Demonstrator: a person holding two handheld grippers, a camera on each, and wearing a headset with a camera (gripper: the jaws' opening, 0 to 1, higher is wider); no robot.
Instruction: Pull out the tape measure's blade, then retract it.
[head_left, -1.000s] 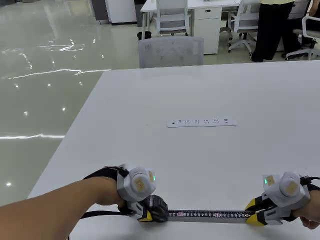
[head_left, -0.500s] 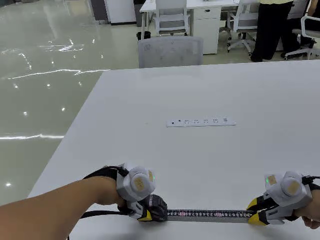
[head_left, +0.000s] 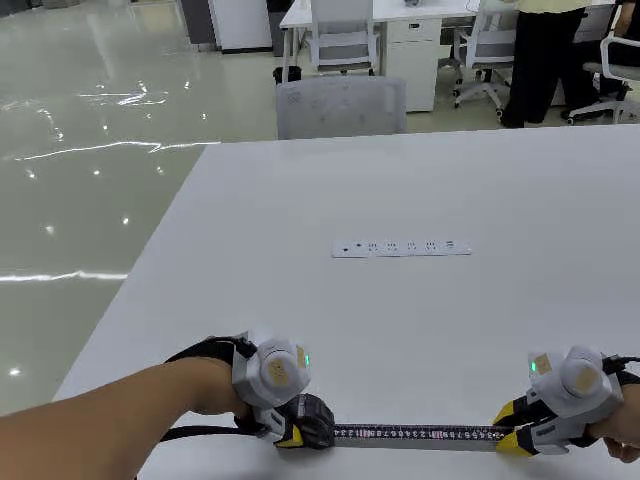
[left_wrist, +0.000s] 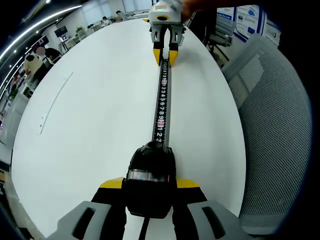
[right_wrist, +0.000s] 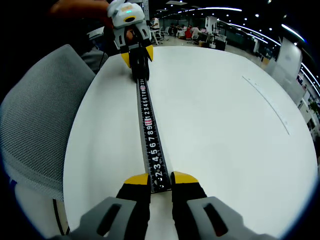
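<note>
A black tape measure case (head_left: 313, 421) rests on the white table (head_left: 400, 320) near its front edge, and my left gripper (head_left: 296, 430) is shut on it; the left gripper view has the case (left_wrist: 150, 179) between the yellow-tipped jaws. The blade (head_left: 420, 434) runs flat to the right, its numbers showing. My right gripper (head_left: 507, 432) is shut on the blade's end (right_wrist: 160, 184). In the left gripper view the blade (left_wrist: 161, 107) stretches away to the right gripper (left_wrist: 164, 56). Along the blade (right_wrist: 147, 120) in the right gripper view sits the left gripper (right_wrist: 136, 59).
A white power strip (head_left: 401, 247) lies mid-table beyond the grippers. A grey mesh chair (head_left: 342, 104) stands at the table's far edge, with desks, chairs and a standing person (head_left: 541, 55) behind. Another mesh chair back (left_wrist: 280, 130) is close by the front edge.
The right gripper has edged right with the blade's end, so a little more blade is out. The left gripper and case hold about the same spot.
</note>
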